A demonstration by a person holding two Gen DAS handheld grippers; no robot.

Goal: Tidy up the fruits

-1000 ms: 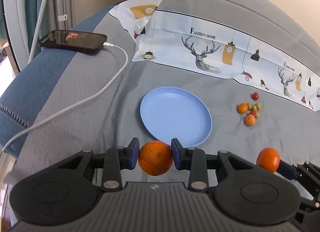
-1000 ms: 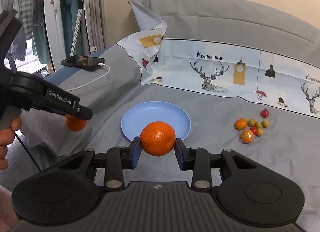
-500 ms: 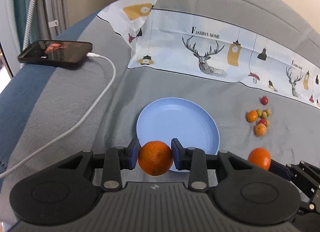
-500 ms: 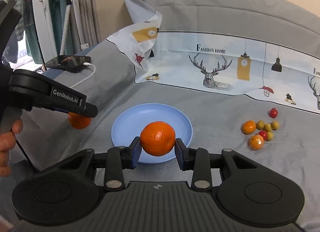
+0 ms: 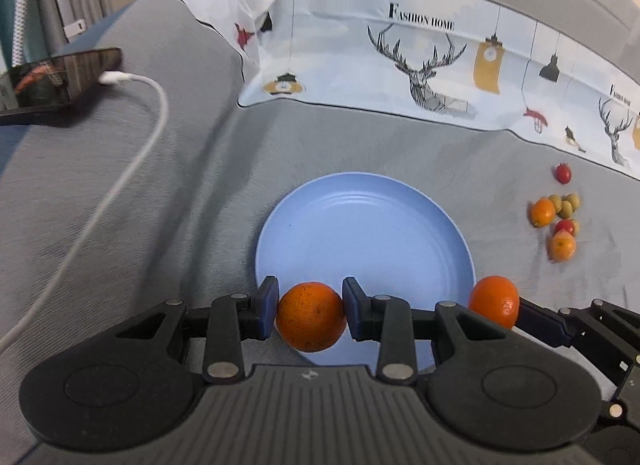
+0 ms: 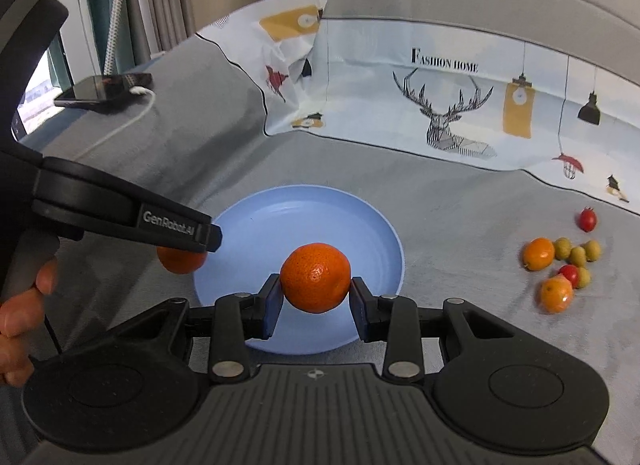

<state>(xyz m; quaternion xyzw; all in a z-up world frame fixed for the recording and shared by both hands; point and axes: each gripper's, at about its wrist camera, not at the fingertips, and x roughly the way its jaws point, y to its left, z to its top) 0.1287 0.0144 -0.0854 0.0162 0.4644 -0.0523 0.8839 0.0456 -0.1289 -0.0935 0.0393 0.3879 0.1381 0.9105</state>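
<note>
An empty blue plate (image 5: pixel 372 233) lies on the grey bed cover; it also shows in the right wrist view (image 6: pixel 280 217). My left gripper (image 5: pixel 310 315) is shut on an orange (image 5: pixel 311 316) above the plate's near left rim. My right gripper (image 6: pixel 316 299) is shut on a second orange (image 6: pixel 315 277) above the plate's near rim. In the left wrist view that second orange (image 5: pixel 494 300) hangs at the plate's right edge. In the right wrist view the left gripper's orange (image 6: pixel 181 261) sits at the plate's left edge.
A cluster of small oranges, green fruits and cherry tomatoes (image 5: pixel 560 221) lies right of the plate, also in the right wrist view (image 6: pixel 564 265). A phone (image 5: pixel 52 81) with a white cable (image 5: pixel 132 169) lies far left. A printed cloth (image 5: pixel 420 57) runs along the back.
Both grippers have moved forward towards the plate, each still holding its orange. The plate now lies right under the fingertips.
</note>
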